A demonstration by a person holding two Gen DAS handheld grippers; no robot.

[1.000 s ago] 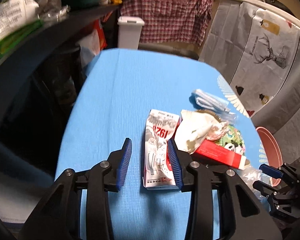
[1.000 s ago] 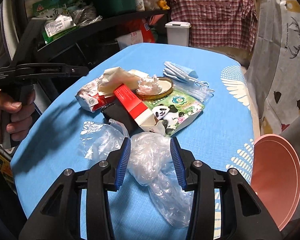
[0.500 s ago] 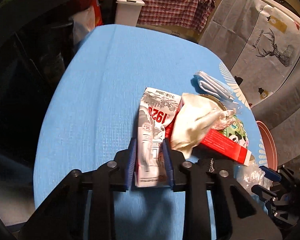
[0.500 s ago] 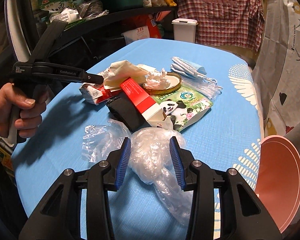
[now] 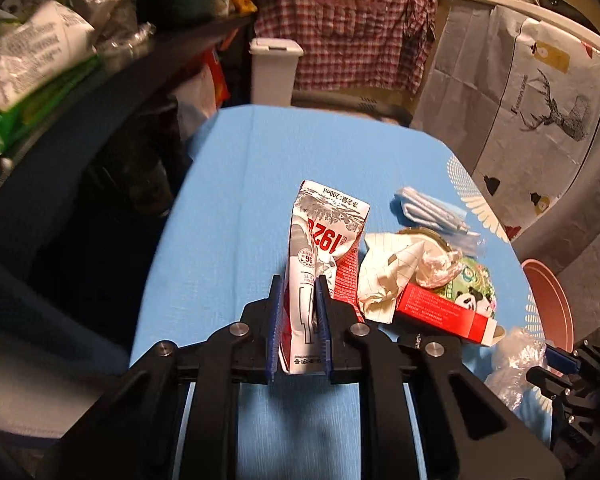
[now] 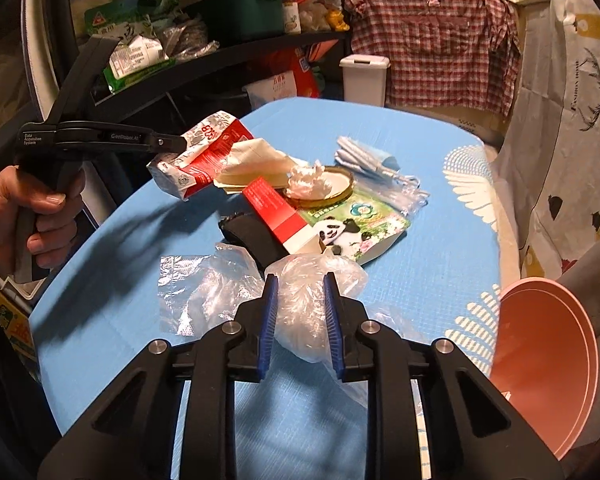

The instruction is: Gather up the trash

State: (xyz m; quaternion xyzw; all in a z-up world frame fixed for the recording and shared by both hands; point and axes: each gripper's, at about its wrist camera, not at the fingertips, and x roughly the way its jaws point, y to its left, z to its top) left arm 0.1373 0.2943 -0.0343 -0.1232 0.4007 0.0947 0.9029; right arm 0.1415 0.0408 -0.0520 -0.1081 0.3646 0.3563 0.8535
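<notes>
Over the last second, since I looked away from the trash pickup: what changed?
The left gripper closed on the flattened red-and-white milk carton and tipped it up off the blue tablecloth. The right gripper has just been closing around the crumpled clear plastic bag, pads now against it. The red box, panda packet and pink bin stayed put.

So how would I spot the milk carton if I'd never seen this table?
Look at the blue table and find the heap of trash in its middle. At the heap's left end, the left gripper is shut on the milk carton, holding it off the cloth. It is the only crushed red, white and grey carton, with big red digits on it.
</notes>
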